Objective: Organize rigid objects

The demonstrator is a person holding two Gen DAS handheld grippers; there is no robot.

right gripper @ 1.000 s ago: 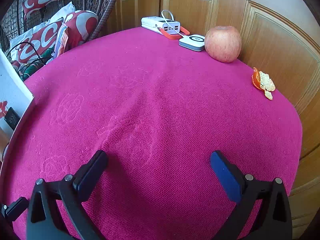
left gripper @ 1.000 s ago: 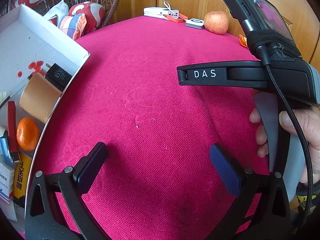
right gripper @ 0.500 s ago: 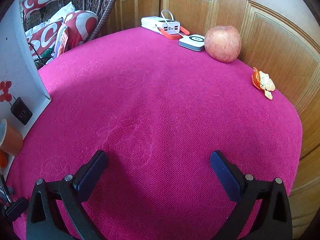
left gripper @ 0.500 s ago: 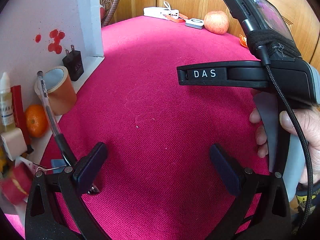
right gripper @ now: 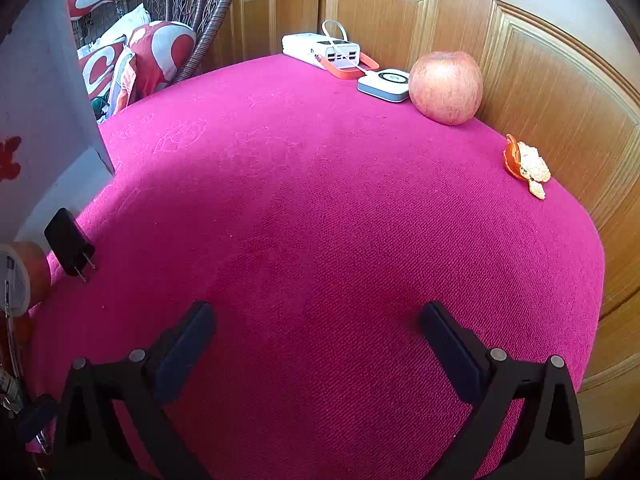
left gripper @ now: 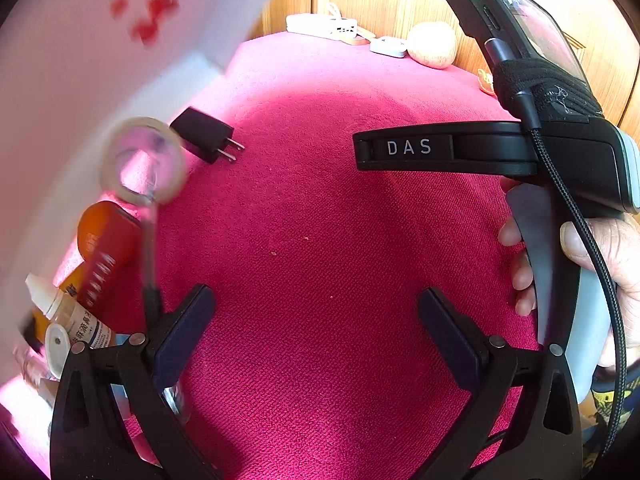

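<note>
With both grippers spread wide and holding nothing, stuff is spilling from a tipped white box.
Left gripper and right gripper hover over the pink cloth; black charger, blurry tape roll and small bottle lie at its left edge.

Along the far edge of your pink tablecloth sit a white power bank, a small white box and an apple. Orange peel lies at right. Patterned cushions occupy the upper left.
</note>
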